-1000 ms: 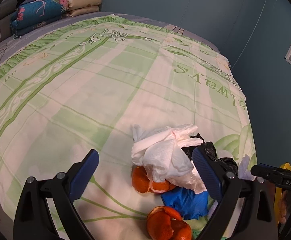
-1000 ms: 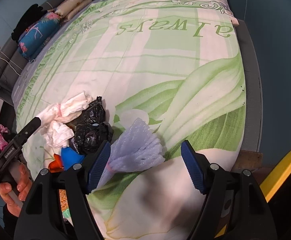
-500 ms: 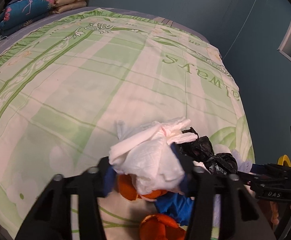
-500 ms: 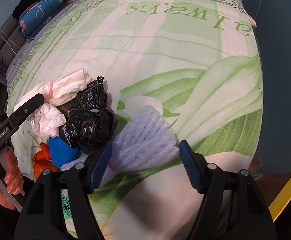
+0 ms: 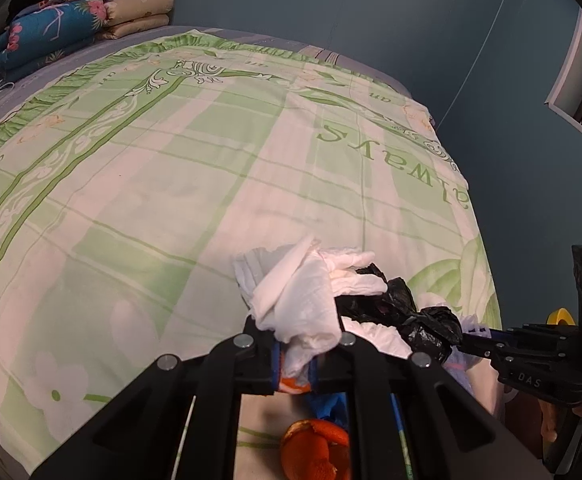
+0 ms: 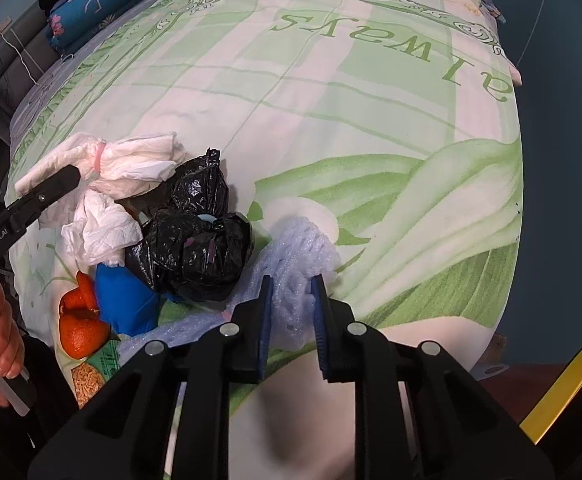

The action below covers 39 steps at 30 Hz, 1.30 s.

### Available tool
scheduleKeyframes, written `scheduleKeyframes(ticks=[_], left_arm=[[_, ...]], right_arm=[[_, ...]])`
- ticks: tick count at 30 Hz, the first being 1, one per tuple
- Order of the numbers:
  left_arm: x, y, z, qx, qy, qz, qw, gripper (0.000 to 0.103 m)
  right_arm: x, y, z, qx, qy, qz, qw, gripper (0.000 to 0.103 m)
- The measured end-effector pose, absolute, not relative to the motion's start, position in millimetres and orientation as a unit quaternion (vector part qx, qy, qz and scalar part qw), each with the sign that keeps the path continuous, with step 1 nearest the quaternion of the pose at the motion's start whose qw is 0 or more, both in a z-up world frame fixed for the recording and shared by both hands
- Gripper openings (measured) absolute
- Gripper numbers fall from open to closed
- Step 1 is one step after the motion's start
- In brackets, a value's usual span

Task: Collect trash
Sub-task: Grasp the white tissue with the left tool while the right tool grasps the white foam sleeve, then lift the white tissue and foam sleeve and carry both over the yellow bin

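Left gripper [image 5: 295, 374] pads are mostly buried under the white tissue [image 5: 303, 312]; contact point not visible. Orange peel [image 5: 317, 454] is cut off by the bottom edge and partly behind the gripper frame. Blue item [image 6: 125, 300] is half under the black bags [image 6: 195, 248]; can't identify it. Printed wrapper [image 6: 91, 376] is partly hidden, text unreadable. Yellow object [image 6: 567, 388] is cropped at the right edge.

The tissue [image 5: 303, 308] sits between the left jaws, bags [image 6: 195, 248] just right of it. Foam netting [image 6: 291, 280] sits between the right jaws, peel [image 6: 81, 320] far left.
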State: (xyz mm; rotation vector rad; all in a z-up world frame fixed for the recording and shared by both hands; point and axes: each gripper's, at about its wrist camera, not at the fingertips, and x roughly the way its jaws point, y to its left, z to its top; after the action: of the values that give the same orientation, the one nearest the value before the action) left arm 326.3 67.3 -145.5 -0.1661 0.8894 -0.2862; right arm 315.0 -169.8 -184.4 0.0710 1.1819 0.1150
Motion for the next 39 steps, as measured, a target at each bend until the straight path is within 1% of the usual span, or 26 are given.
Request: scheduleKeyframes(ticks=[4, 10, 20, 39], left_arm=[[322, 78, -140, -0.093, 0.424, -0.132, 0.891, 0.008], [313, 93, -130, -0.104, 0.413, -0.123, 0.896, 0.008], [295, 113, -116, -0.121, 0.395, -0.109, 0.904, 0.008], [244, 100, -83, -0.108, 0.363, -0.113, 0.919, 0.008]], right_arm=[[311, -170, -179, 0.034, 0.552, 0.053, 0.832, 0.012], [303, -172, -168, 0.035, 0.540, 0.052, 0.840, 0.011], [279, -184, -134, 0.045, 0.502, 0.051, 0.862, 0.011], [224, -200, -78, 0.069, 0.435, 0.059, 0.896, 0.011]])
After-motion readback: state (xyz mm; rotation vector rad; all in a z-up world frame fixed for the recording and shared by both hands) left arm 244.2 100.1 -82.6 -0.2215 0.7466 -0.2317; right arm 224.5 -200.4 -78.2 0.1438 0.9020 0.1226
